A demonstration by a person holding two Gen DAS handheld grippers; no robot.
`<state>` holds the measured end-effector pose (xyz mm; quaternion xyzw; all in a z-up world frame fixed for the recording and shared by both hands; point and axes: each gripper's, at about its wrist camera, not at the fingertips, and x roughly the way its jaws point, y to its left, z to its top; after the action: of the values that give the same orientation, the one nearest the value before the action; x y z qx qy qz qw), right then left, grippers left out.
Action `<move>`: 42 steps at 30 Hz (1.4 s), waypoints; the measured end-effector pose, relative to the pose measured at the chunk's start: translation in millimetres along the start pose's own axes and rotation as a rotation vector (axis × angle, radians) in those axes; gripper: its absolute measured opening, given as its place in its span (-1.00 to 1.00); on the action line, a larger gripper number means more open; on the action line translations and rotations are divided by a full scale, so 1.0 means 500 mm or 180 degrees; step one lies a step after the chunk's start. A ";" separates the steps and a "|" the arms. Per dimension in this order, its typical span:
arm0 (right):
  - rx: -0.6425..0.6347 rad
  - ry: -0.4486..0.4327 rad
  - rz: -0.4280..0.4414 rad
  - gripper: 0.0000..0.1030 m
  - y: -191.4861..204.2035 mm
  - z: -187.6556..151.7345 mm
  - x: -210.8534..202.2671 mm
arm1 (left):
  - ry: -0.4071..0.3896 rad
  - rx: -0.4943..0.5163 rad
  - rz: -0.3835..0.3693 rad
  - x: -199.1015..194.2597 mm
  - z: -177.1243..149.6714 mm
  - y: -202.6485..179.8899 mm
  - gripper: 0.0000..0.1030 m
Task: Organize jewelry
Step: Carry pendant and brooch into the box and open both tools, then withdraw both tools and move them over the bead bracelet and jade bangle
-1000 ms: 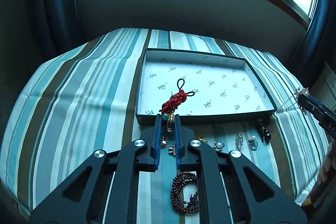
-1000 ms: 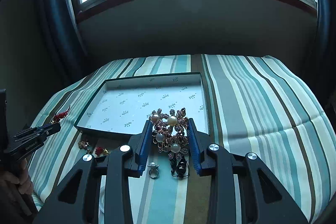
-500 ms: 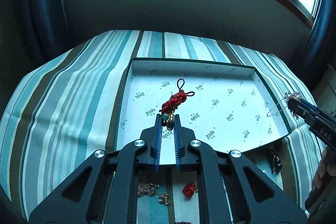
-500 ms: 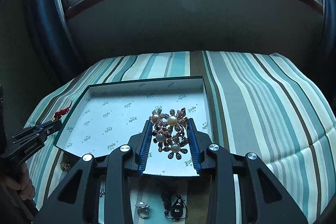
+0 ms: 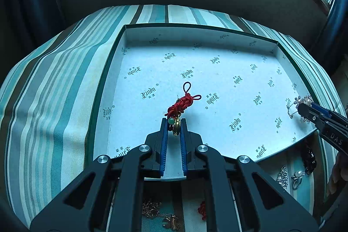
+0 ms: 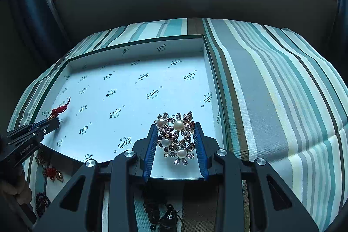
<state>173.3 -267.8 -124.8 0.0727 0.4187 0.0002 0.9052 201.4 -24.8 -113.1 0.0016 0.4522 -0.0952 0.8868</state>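
Observation:
A shallow white box (image 5: pixel 217 36) with printed lining lies on the striped cloth; it also shows in the right wrist view (image 6: pixel 139 47). My left gripper (image 5: pixel 174 123) is shut on a red knotted cord charm (image 5: pixel 181 103) with a green bead and gold pendant, held over the box's front left part. My right gripper (image 6: pixel 176 129) is shut on a pearl and rhinestone flower brooch (image 6: pixel 176 136), held over the box's front right corner. The right gripper also shows in the left wrist view (image 5: pixel 304 107), and the left gripper in the right wrist view (image 6: pixel 54 121).
Loose jewelry lies on the cloth in front of the box: a pearl ring (image 5: pixel 298 176), a rhinestone piece (image 5: pixel 282 177), a black pendant (image 5: pixel 310 158), gold pieces (image 5: pixel 152 209), a red piece (image 6: pixel 52 173), dark beads (image 6: pixel 41 202). A wall and windows stand behind.
Both grippers have moved forward from above the loose jewelry to over the box, each still holding its piece.

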 end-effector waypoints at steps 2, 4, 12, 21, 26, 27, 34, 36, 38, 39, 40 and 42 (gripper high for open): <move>-0.0046 0.0009 -0.0027 -0.33 0.006 0.002 0.003 | 0.0000 -0.0001 -0.0004 0.002 0.000 0.000 -0.79; -0.0078 0.0008 -0.0043 -0.32 0.009 0.001 0.006 | -0.0013 -0.0002 0.0020 0.003 0.000 -0.001 -0.79; -0.0051 -0.0021 0.0018 -0.23 0.007 0.003 0.004 | -0.0049 0.0022 0.0070 0.006 -0.006 -0.007 -0.41; -0.0004 -0.0074 0.0059 -0.07 0.007 0.004 -0.012 | -0.0044 0.0029 -0.0033 0.002 -0.008 -0.014 0.03; -0.0028 -0.0135 0.0077 0.00 0.012 0.006 -0.033 | -0.0082 0.0011 0.0055 -0.012 -0.010 -0.014 0.31; -0.0036 -0.0140 0.0086 0.00 0.013 0.006 -0.036 | -0.0076 -0.0012 0.0060 -0.013 -0.011 -0.011 0.31; -0.0119 -0.0163 0.0119 0.01 0.031 -0.008 -0.060 | -0.0112 -0.0084 0.0104 -0.034 -0.013 0.005 0.31; -0.0115 -0.0141 0.0127 0.01 0.033 -0.015 -0.066 | -0.0139 -0.0089 0.0107 -0.044 -0.012 0.006 0.31; -0.0112 -0.0132 0.0134 0.01 0.036 -0.024 -0.075 | -0.0164 -0.0083 0.0112 -0.056 -0.014 0.006 0.31; -0.0119 -0.0126 0.0144 0.01 0.038 -0.028 -0.080 | -0.0174 -0.0082 0.0116 -0.063 -0.014 0.006 0.31; -0.0136 -0.0122 0.0155 0.01 0.041 -0.035 -0.087 | -0.0185 -0.0083 0.0118 -0.070 -0.016 0.006 0.31; -0.0177 -0.0099 0.0180 0.01 0.050 -0.049 -0.098 | -0.0209 -0.0096 0.0105 -0.088 -0.019 0.008 0.31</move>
<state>124.2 -242.8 -99.9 0.0593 0.4022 0.0363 0.9129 169.1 -12.7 -83.8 -0.0074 0.4241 -0.0737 0.9026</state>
